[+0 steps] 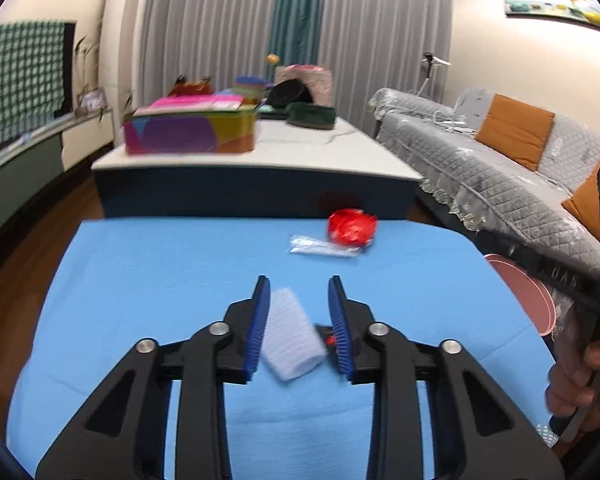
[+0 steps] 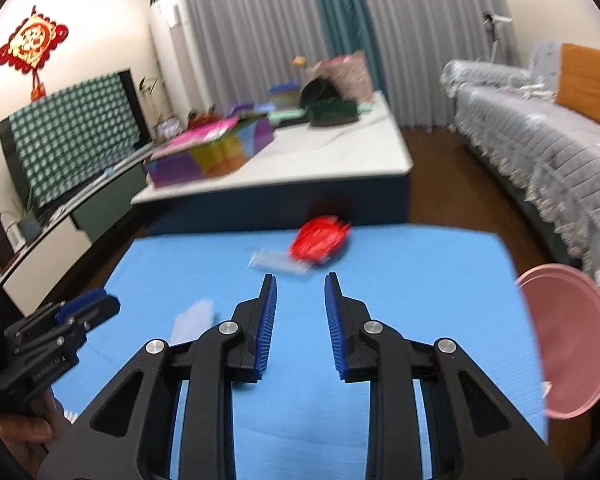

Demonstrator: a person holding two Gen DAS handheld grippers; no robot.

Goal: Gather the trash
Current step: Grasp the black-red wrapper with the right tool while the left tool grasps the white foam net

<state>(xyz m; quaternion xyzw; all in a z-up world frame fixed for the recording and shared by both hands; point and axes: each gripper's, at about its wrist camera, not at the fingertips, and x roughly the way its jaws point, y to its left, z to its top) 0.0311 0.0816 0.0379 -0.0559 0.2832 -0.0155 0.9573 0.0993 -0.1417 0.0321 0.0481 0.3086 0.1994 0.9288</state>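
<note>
My left tongs (image 1: pixel 299 330) stand part-open around a white foam-net sleeve (image 1: pixel 293 340) on the blue counter (image 1: pixel 160 272), pads not gripping. My right tongs (image 2: pixel 301 326) are part-open, empty. A red wrapper (image 2: pixel 319 242) lies at the far edge.

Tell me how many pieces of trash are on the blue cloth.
3: a white foam roll between the left hand-held gripper's fingers, a red wrapper at the far edge, a clear wrapper beside it.

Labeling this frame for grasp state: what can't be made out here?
- Left wrist view: whether the fingers press the white foam roll; motion blur.
- Both views: print on the red wrapper; blurred.
- Right wrist view: inside of the pink bin; cut by the frame edge.
</note>
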